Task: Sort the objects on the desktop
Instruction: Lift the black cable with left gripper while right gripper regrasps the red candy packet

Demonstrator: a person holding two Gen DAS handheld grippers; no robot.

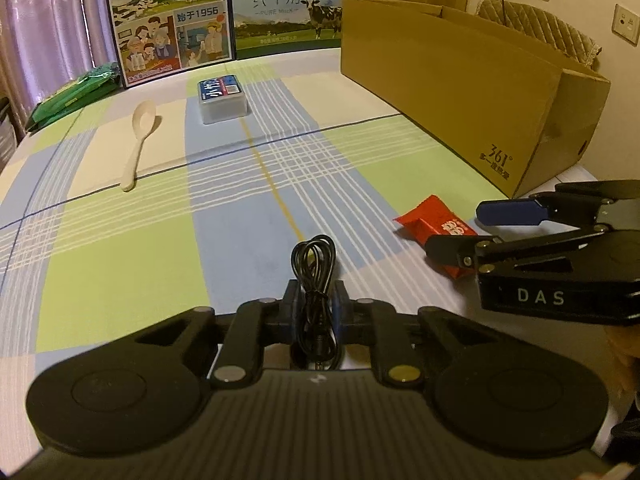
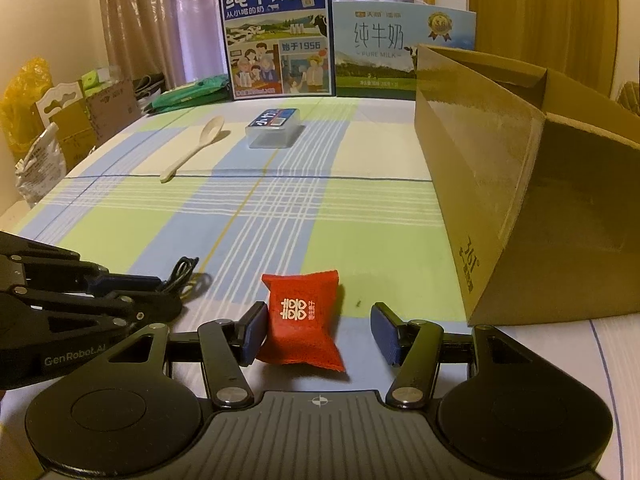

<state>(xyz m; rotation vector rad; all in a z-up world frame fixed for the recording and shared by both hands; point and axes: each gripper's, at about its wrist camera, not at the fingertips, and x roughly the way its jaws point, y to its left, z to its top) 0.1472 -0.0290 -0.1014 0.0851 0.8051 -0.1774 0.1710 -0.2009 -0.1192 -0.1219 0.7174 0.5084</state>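
In the left wrist view, my left gripper (image 1: 316,304) is shut on a coiled black cable (image 1: 314,258), whose loop sticks out past the fingertips just over the checked tablecloth. My right gripper (image 2: 320,332) is open, and a red candy packet (image 2: 302,320) lies on the cloth between its fingers. The packet rests against the left blue pad (image 2: 254,330), with a gap to the right one. From the left wrist view, the right gripper (image 1: 454,230) straddles the red packet (image 1: 428,216). In the right wrist view, the left gripper (image 2: 168,292) and the cable (image 2: 184,274) sit at the left.
A large open cardboard box (image 2: 500,184) stands at the right. Farther back lie a cream spoon (image 2: 192,148) and a clear plastic box with a blue card (image 2: 274,128). Two milk cartons (image 2: 280,40) and green packets (image 2: 188,94) line the far edge.
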